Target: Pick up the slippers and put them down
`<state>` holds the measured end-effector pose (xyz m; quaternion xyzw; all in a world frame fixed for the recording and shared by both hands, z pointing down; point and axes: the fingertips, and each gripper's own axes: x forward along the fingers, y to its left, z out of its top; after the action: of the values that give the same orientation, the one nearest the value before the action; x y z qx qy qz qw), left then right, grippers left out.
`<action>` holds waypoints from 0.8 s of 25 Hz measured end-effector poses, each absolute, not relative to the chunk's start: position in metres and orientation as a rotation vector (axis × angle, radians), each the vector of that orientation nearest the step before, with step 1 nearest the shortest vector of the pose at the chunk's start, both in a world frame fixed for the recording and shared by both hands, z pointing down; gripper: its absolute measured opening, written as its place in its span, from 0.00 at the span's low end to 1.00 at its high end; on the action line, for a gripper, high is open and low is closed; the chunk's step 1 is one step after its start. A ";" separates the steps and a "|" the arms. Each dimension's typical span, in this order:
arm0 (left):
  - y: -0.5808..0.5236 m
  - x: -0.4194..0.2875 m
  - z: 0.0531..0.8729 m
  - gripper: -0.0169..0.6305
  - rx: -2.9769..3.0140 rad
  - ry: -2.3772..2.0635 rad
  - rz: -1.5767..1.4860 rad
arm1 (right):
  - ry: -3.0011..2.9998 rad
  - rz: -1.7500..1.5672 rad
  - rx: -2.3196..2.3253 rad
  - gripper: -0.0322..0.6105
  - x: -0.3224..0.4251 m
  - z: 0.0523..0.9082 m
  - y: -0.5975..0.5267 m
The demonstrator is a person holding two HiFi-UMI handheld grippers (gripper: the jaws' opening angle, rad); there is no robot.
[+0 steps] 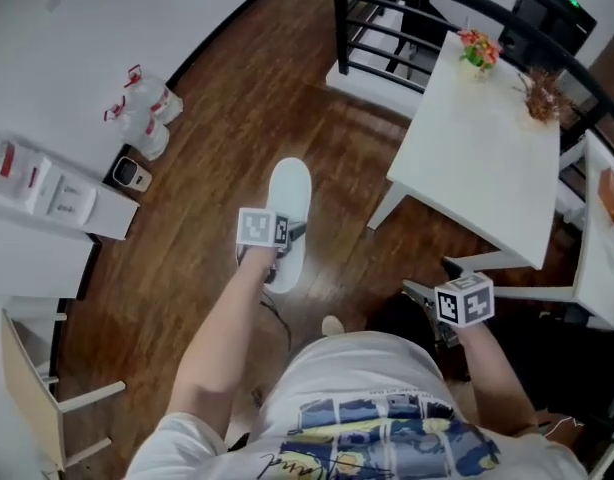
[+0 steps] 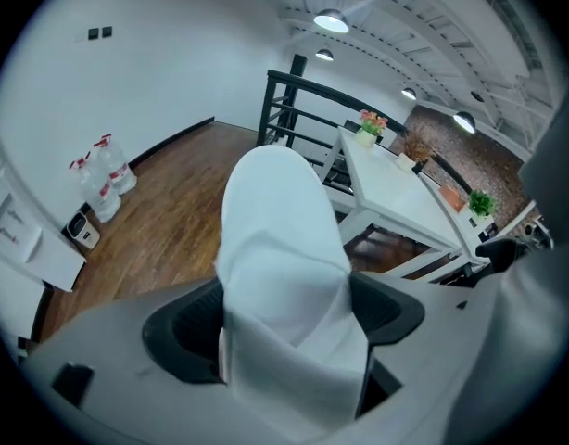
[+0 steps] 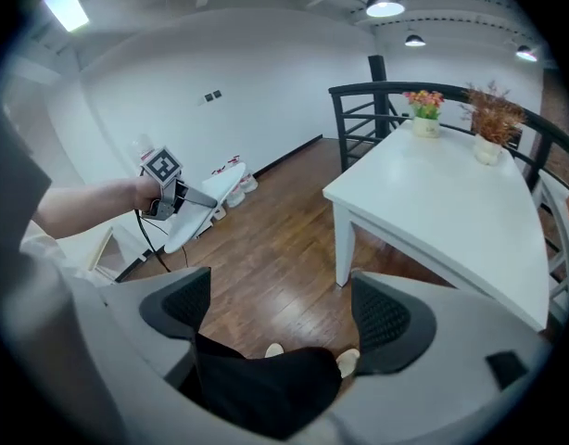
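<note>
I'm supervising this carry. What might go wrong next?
The left gripper pinches just one end of the white slipper, so the long free end could swing or slip out. The white table stands close by; a sweep might clip its leg. In the right gripper, the dark thing sits low and may drop.

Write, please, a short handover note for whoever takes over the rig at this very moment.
Left gripper: shut on the white slipper, held clear of the wooden floor, left of the white table in the head view.
Right gripper: jaws apart, with a dark thing low between them, possibly the other slipper. I cannot tell whether it is gripped.
Done: white slipper picked up.
Left: set it down on the floor, then check what the right gripper has and put that down too.
</note>
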<state>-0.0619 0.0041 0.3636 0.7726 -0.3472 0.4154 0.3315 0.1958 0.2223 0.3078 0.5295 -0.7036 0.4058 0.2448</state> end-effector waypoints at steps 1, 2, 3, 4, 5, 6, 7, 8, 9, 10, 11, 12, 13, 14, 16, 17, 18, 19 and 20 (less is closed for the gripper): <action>0.001 -0.080 0.371 0.66 1.996 -0.925 1.083 | -1.922 1.105 1.421 0.81 0.181 0.312 0.213; -0.003 -0.097 0.379 0.66 1.971 -0.944 1.076 | -1.923 1.104 1.389 0.81 0.167 0.317 0.205; -0.006 -0.113 0.387 0.66 1.943 -0.964 1.068 | -1.925 1.101 1.350 0.81 0.154 0.324 0.196; -0.008 -0.127 0.396 0.66 1.912 -0.983 1.057 | -1.927 1.096 1.305 0.80 0.141 0.331 0.187; -0.012 -0.139 0.404 0.66 1.881 -1.002 1.044 | -1.931 1.092 1.258 0.80 0.128 0.339 0.176; -0.018 -0.149 0.413 0.66 1.852 -1.022 1.030 | -1.938 1.085 1.212 0.80 0.116 0.347 0.162; -0.027 -0.159 0.422 0.66 1.828 -1.043 1.019 | -1.946 1.076 1.169 0.80 0.105 0.356 0.146; -0.037 -0.166 0.431 0.66 1.808 -1.063 1.007 | -1.956 1.063 1.129 0.79 0.093 0.366 0.128; -0.048 -0.172 0.441 0.66 1.791 -1.079 0.992 | -1.964 1.047 1.090 0.79 0.083 0.377 0.108; -0.058 -0.177 0.452 0.66 1.772 -1.092 0.976 | -1.971 1.030 1.056 0.79 0.072 0.391 0.088; -0.068 -0.180 0.465 0.66 1.750 -1.102 0.959 | -1.978 1.015 1.026 0.79 0.063 0.406 0.068; -0.078 -0.184 0.480 0.66 1.725 -1.113 0.946 | -1.987 1.006 1.001 0.79 0.054 0.423 0.047; -0.088 -0.187 0.496 0.66 1.698 -1.124 0.938 | -1.997 1.005 0.980 0.77 0.046 0.443 0.028; -0.097 -0.192 0.515 0.66 1.667 -1.138 0.934 | -2.005 1.015 0.960 0.77 0.037 0.464 0.011; -0.113 -0.198 0.563 0.66 1.594 -1.161 0.918 | -2.013 1.043 0.922 0.77 0.020 0.512 -0.015; -0.123 -0.200 0.592 0.66 1.559 -1.172 0.901 | -2.016 1.047 0.910 0.76 0.013 0.539 -0.027; -0.135 -0.201 0.624 0.66 1.529 -1.184 0.881 | -2.025 1.043 0.902 0.76 0.006 0.567 -0.038; -0.147 -0.202 0.659 0.66 1.505 -1.195 0.863 | -2.038 1.038 0.898 0.76 -0.003 0.596 -0.048; -0.158 -0.204 0.697 0.66 1.485 -1.203 0.851 | -2.050 1.038 0.899 0.76 -0.013 0.626 -0.057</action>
<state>-0.2039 -0.1577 0.6975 0.6142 -0.4979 0.3519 0.5010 -0.0126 -0.0569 0.6265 0.3437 -0.7842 0.3969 0.3307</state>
